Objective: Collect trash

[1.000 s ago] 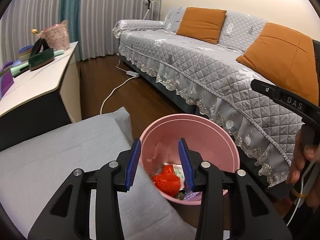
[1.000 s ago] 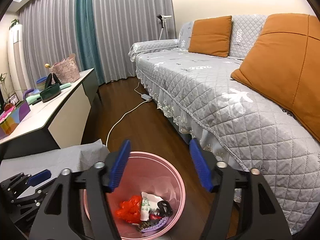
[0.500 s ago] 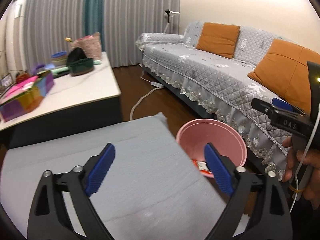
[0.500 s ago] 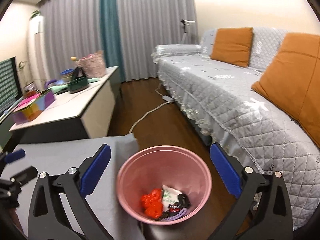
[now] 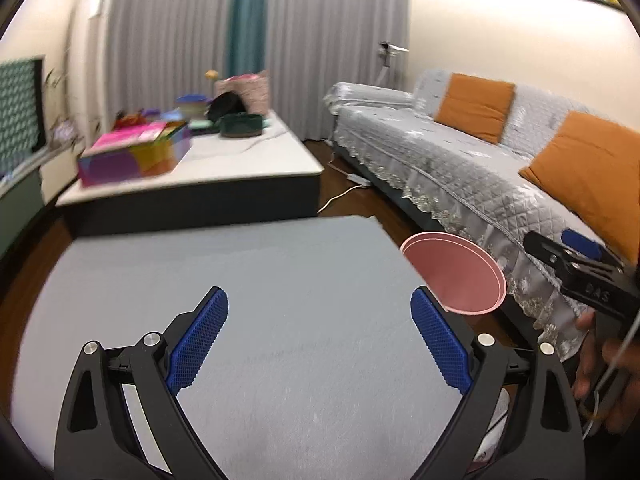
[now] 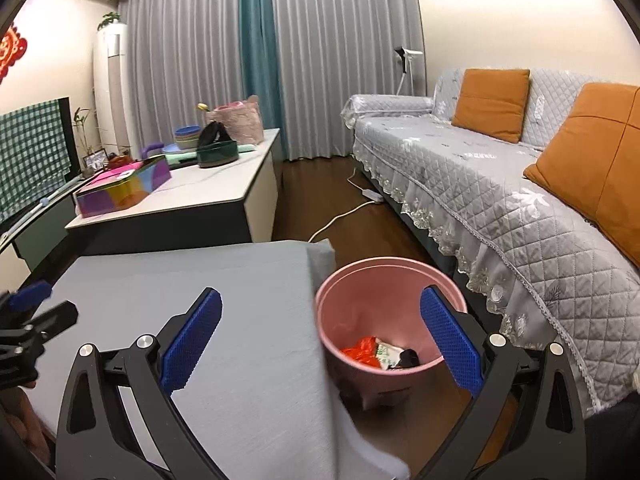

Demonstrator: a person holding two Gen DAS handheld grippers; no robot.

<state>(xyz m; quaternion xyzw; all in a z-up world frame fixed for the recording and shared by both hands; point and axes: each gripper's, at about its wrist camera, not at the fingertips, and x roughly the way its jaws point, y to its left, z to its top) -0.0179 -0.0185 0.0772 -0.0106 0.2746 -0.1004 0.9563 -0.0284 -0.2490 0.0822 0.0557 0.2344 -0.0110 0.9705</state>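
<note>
A pink bin point(image 6: 390, 320) stands on the floor between a grey-covered table point(image 6: 224, 320) and the sofa. Inside it lie a red wrapper point(image 6: 360, 354), white paper and a dark scrap. My right gripper point(image 6: 318, 336) hangs open over the table's edge and the bin, nothing between its blue pads. In the left wrist view the bin point(image 5: 454, 276) shows at the right, past the table corner. My left gripper point(image 5: 318, 336) is open above the bare grey cloth point(image 5: 280, 300), holding nothing. The right gripper point(image 5: 576, 268) appears at that view's right edge, in a person's hand.
A grey quilted sofa point(image 6: 500, 184) with orange cushions runs along the right. A white low cabinet point(image 6: 208, 192) behind the table carries a colourful box point(image 6: 124, 188), a dark green basket and bowls. A white cable point(image 6: 340, 216) lies on the wooden floor.
Both grippers pulled back from over the bin toward the table and rose a little. Their jaws spread wide. The bin slid from centre to the right of both views.
</note>
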